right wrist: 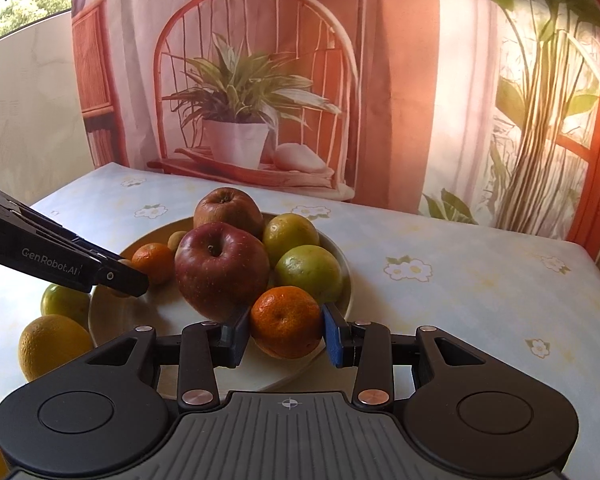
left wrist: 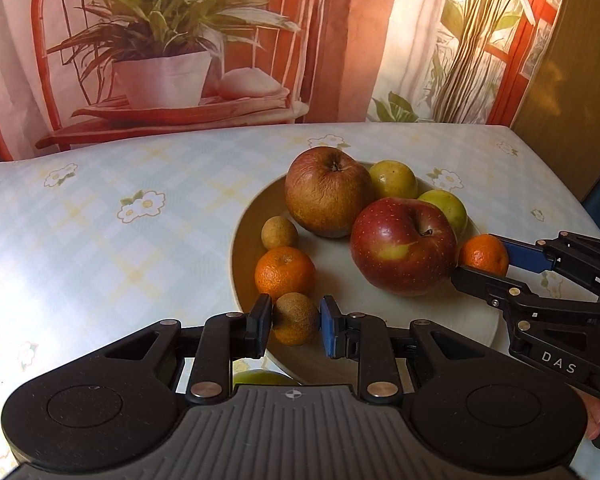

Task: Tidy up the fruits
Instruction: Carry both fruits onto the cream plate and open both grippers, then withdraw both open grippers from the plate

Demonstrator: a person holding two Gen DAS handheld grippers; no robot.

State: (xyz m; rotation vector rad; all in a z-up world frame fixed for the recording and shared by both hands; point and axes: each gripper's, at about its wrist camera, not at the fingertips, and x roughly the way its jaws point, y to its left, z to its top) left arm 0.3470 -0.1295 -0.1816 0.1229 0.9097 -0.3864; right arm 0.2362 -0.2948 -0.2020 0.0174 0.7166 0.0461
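Observation:
A white plate (left wrist: 340, 276) holds a red apple (left wrist: 404, 246), a brownish apple (left wrist: 326, 192), two green fruits (left wrist: 392, 179), a mandarin (left wrist: 285, 272) and a small brown fruit (left wrist: 279, 233). My left gripper (left wrist: 294, 322) is shut on a second small brown fruit (left wrist: 296, 319) at the plate's near rim. My right gripper (right wrist: 284, 332) is shut on another mandarin (right wrist: 287, 322) at the plate's right edge, beside the red apple (right wrist: 222, 268); it also shows in the left wrist view (left wrist: 485, 254).
A green fruit (right wrist: 65, 304) and a yellow-orange fruit (right wrist: 52, 346) lie on the flowered tablecloth (right wrist: 460, 280) left of the plate (right wrist: 112, 320). A printed backdrop (left wrist: 180, 40) hangs behind the table. The left gripper's arm (right wrist: 60, 260) reaches over the plate.

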